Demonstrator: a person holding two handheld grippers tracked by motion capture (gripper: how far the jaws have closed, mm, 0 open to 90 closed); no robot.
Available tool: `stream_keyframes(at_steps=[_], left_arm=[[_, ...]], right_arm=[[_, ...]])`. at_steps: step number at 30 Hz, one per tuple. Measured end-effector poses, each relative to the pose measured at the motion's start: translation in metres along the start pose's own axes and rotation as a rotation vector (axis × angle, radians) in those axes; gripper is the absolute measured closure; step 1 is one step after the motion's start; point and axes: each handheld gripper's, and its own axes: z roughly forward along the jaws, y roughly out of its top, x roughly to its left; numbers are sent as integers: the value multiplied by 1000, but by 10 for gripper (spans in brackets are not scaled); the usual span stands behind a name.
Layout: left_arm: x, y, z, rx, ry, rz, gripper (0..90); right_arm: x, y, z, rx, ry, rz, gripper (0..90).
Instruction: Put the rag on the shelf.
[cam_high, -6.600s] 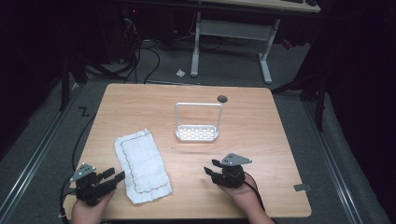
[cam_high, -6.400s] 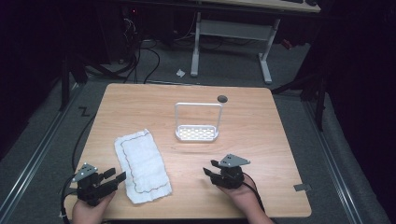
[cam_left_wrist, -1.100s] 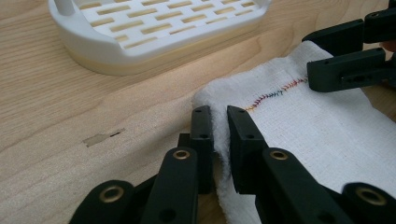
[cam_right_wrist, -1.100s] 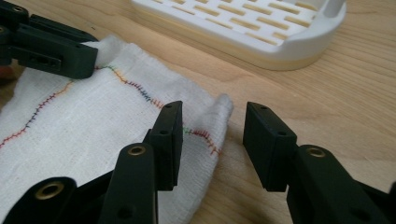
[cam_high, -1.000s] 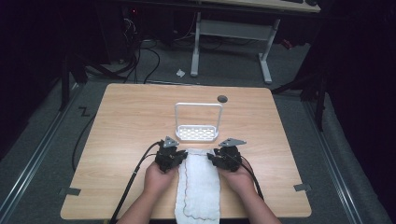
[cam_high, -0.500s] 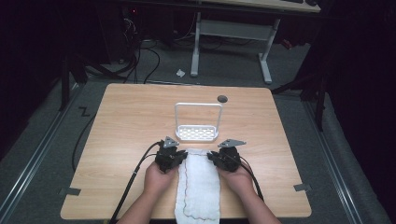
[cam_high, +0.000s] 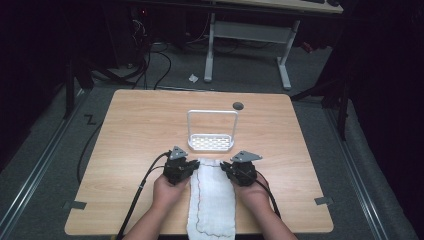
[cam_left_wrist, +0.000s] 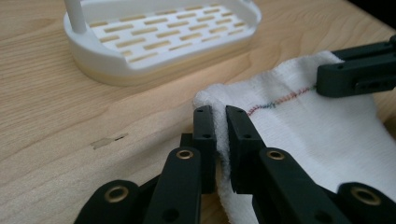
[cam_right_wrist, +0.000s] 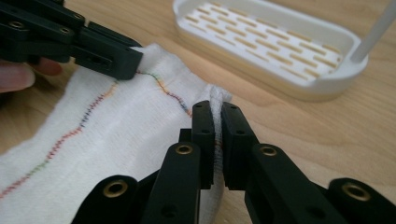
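on the near half of the wooden table (cam_high: 130, 130), a white cloth (cam_high: 212, 200) is laid lengthwise between the person's two hands, its near end hanging past the table's front edge. a thin line of multicoloured stitching is seen running around its border. the far left corner of the cloth is pinched by the left gripper (cam_high: 190, 165), whose jaws are drawn narrow with a fold of fabric pressed between them in the left gripper view. the far right corner is clamped the same way by the right gripper (cam_high: 226, 167), a ridge of cloth being squeezed between its nearly closed jaws in the right gripper view. both grippers are held low at the table surface, facing each other across the cloth's far edge. just beyond that edge a white slotted tray with a tall hoop handle (cam_high: 211, 141) is set, near the cloth but apart from it. farther back, a small dark round spot (cam_high: 238, 105) is seen on the tabletop.
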Motion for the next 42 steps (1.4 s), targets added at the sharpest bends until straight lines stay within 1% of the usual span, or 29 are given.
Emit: stream_keyframes(at_steps=[1, 3, 4, 5, 7, 10, 11, 12, 13, 14, 15, 16, 18, 20, 24, 27, 28, 30, 31, 35, 36, 38, 40, 42], left_arm=[[-3, 2, -4, -22, -3, 6, 834], [-8, 8, -11, -52, -2, 20, 835], [-11, 12, -17, -66, 5, 30, 835], [-13, 15, -20, -76, 5, 34, 835], [-17, 22, -27, -104, 4, 40, 835], [-22, 31, -38, -140, 7, 58, 835], [-24, 36, -42, -154, 11, 67, 836], [-25, 38, -44, -163, 12, 70, 836], [-26, 43, -48, -177, 9, 72, 836], [-26, 46, -51, -185, 7, 73, 836], [-27, 50, -55, -197, 7, 76, 836], [-28, 54, -58, -209, 8, 81, 836], [-31, 64, -66, -230, 15, 100, 836], [-33, 71, -72, -244, 20, 113, 836], [-35, 84, -81, -281, 24, 119, 836], [-38, 92, -88, -305, 19, 132, 836], [-39, 96, -90, -315, 18, 136, 836], [-41, 102, -94, -331, 14, 140, 837], [-42, 107, -97, -337, 18, 150, 837], [-46, 119, -103, -358, 20, 167, 837], [-47, 122, -106, -365, 27, 176, 837], [-49, 128, -109, -377, 20, 186, 837], [-51, 134, -112, -386, 24, 198, 837], [-54, 140, -115, -397, 27, 212, 838]], right_arm=[[4, 4, -6, -24, -4, -8, 857], [5, 5, -8, -33, -7, -10, 858], [6, 8, -12, -45, -15, -14, 858], [6, 11, -16, -63, -17, -10, 858], [7, 17, -23, -82, -26, -12, 857], [10, 28, -35, -128, -41, -39, 858], [13, 38, -43, -165, -49, -55, 857], [13, 38, -43, -165, -49, -55, 857], [15, 46, -50, -186, -57, -66, 856], [15, 46, -50, -186, -57, -66, 856], [16, 49, -52, -197, -62, -77, 856], [17, 56, -57, -210, -68, -88, 856], [17, 60, -59, -220, -66, -93, 857], [19, 67, -64, -244, -70, -105, 857], [20, 82, -72, -282, -70, -112, 857], [21, 91, -77, -303, -70, -119, 857], [21, 98, -81, -317, -75, -120, 857], [20, 101, -82, -324, -74, -118, 857], [19, 107, -86, -342, -76, -120, 857], [18, 117, -95, -374, -83, -125, 857], [18, 119, -97, -382, -85, -124, 857], [17, 121, -100, -392, -87, -120, 857], [14, 128, -106, -414, -92, -113, 857], [13, 130, -108, -419, -96, -111, 857]])
